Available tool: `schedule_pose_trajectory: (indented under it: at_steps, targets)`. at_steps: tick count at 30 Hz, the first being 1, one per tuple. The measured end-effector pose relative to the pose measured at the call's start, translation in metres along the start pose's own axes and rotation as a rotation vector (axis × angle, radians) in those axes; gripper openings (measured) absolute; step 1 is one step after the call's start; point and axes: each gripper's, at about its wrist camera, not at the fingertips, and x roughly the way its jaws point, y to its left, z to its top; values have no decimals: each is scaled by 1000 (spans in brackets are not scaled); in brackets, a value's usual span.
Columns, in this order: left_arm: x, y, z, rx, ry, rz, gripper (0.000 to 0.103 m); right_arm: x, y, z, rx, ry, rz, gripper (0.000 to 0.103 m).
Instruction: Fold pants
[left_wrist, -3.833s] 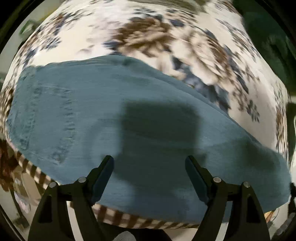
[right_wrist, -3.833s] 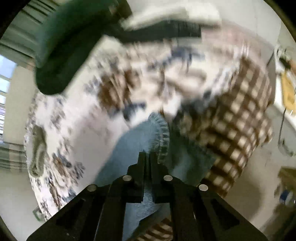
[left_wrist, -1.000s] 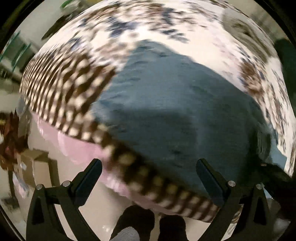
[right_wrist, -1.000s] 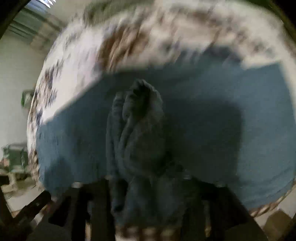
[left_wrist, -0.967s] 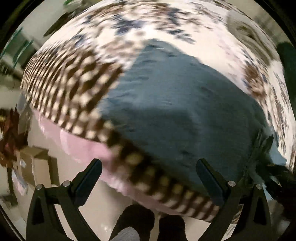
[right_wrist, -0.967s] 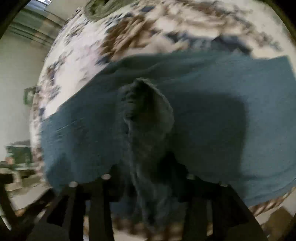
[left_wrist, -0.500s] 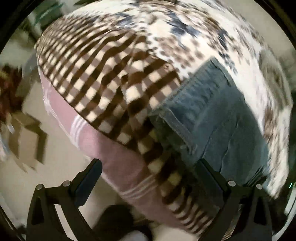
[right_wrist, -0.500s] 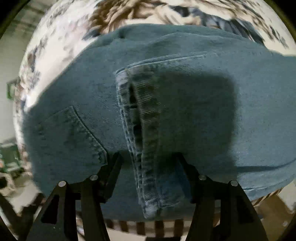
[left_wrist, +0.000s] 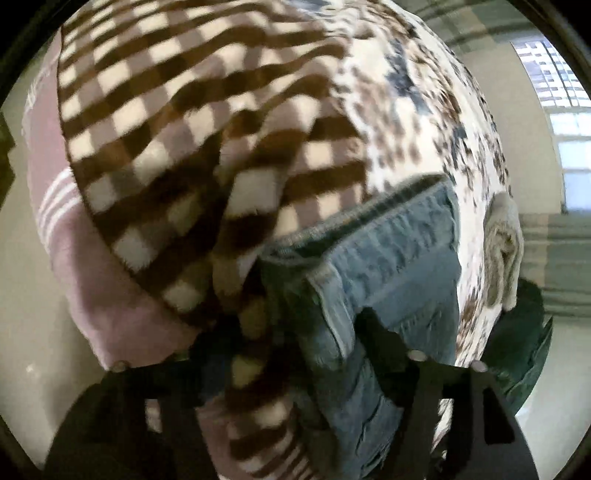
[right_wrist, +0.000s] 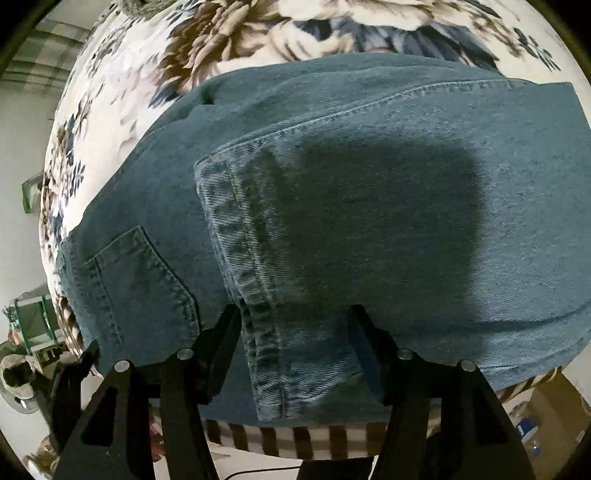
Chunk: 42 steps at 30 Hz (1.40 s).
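The blue denim pants (right_wrist: 369, 206) lie on the floral bedspread (right_wrist: 236, 33), the legs folded back so the hem edge (right_wrist: 251, 280) lies over the seat beside a back pocket (right_wrist: 140, 280). My right gripper (right_wrist: 295, 332) is open just above the hem, holding nothing. In the left wrist view the waistband end of the pants (left_wrist: 388, 266) lies at the bed's edge. My left gripper (left_wrist: 291, 354) is open, blurred, with the waistband corner and checked blanket between its fingers.
A brown-and-cream checked blanket (left_wrist: 184, 129) hangs over the bed's edge above a pink sheet (left_wrist: 110, 295). A rolled cream towel (left_wrist: 502, 254) and a dark green cloth (left_wrist: 524, 339) lie on the bed beyond the pants. A window (left_wrist: 557, 110) is behind.
My right gripper laid the pant legs over the seat and opened, letting go of the hem. My left gripper swung left and down to the waistband corner at the bed's edge.
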Motion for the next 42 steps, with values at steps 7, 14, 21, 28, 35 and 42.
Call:
schedule_pose_trajectory:
  at_steps: [7, 14, 21, 28, 35, 42]
  targets:
    - [-29, -12, -11, -47, -35, -19, 71, 2, 12, -5, 8, 5, 24, 62]
    - [-53, -28, -57, -1, -29, -63, 73, 2, 3, -8, 26, 25, 48, 62]
    - [-5, 0, -40, -44, 1, -19, 71, 6, 13, -5, 18, 33, 19, 62]
    - [-6, -4, -13, -48, -104, -16, 71, 9, 15, -3, -7, 37, 21, 62]
    - [-16, -28, -25, 45, -203, 17, 31, -3, 20, -4, -16, -5, 35, 62]
    - [-39, -44, -35, 146, -255, 4, 26, 0, 58, 5, -107, -47, -73, 63]
